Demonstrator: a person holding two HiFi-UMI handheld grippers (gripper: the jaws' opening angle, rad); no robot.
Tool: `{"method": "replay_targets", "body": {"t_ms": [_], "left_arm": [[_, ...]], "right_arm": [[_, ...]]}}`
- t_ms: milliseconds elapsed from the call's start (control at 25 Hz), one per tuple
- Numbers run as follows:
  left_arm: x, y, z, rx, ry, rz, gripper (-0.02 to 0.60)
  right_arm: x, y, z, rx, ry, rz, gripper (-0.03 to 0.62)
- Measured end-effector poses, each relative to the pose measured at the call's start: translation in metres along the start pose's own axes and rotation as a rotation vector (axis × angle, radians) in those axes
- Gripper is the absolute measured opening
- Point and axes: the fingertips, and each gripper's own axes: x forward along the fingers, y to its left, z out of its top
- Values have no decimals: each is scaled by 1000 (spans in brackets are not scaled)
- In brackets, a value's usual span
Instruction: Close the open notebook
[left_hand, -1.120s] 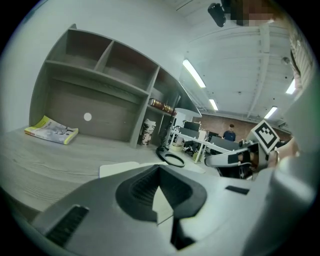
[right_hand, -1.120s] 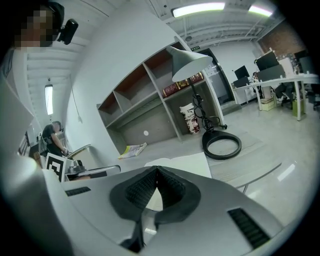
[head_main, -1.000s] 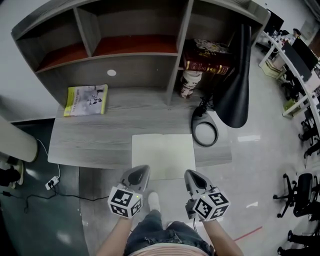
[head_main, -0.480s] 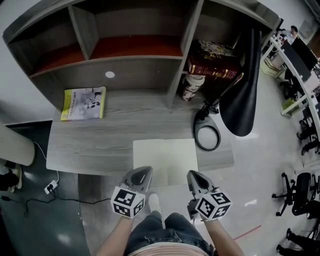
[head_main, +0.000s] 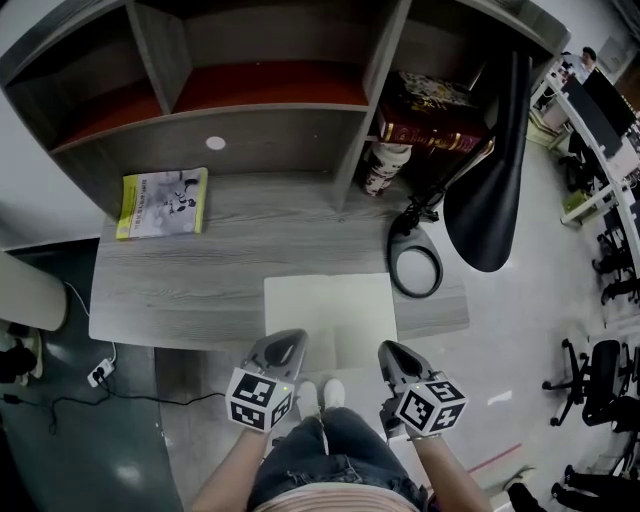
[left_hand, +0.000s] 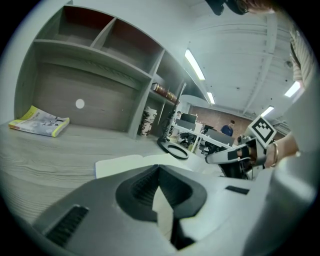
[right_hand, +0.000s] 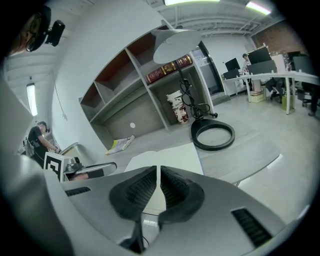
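The open notebook (head_main: 330, 312) lies flat on the grey desk (head_main: 200, 290) at its front edge, showing blank cream pages. Both grippers hover just in front of its near edge, one at each lower corner. My left gripper (head_main: 289, 340) is shut with nothing in it and points at the left page (left_hand: 122, 163). My right gripper (head_main: 389, 350) is also shut and empty, aimed at the right page (right_hand: 175, 154). In each gripper view the jaws meet at the tip, the left gripper (left_hand: 159, 167) and the right gripper (right_hand: 158, 168), with the pages lying beyond them.
A black lamp with a ring base (head_main: 415, 268) stands right of the notebook. A yellow-green booklet (head_main: 163, 203) lies at the desk's back left. The shelf unit holds books (head_main: 430, 118) above a patterned jar (head_main: 380, 168). Office chairs (head_main: 598, 385) stand at far right.
Both grippers have sunk a little at the desk's front edge and stay shut. The notebook lies open as before. The head view has shifted slightly.
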Motion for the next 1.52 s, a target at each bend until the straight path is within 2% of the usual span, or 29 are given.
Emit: {"method": "replay_targets", "body": {"t_ms": [80,160,240,440,600,840,1200,1520], "left_arm": [[3,-1,-3,1,20,-2,11],[5,-2,-7,3,45,-4,11],[9,-2,-11,3,74,-5,12],[16,-1,-18,-9,125,-9,12],[20,0,-21,-42,144,-8,12],[26,-2,-22,-46,163,-12,14],[31,1,-30,-74,216,-14,14],[40,0,-38,-111,249,-28,30]], "right_arm": [[-1,-5,-3,17,12,-8,15],[-2,-12,-8,39,30,-15,90],[-3,-20,-12,64,48,-26,132],[-10,-40,-18,111,76,-61,159],[-14,-53,-25,144,104,-83,179],[-14,-70,-36,176,153,-99,199],[0,-74,-51,259,230,-37,236],[3,-81,-57,270,277,-13,242]]}}
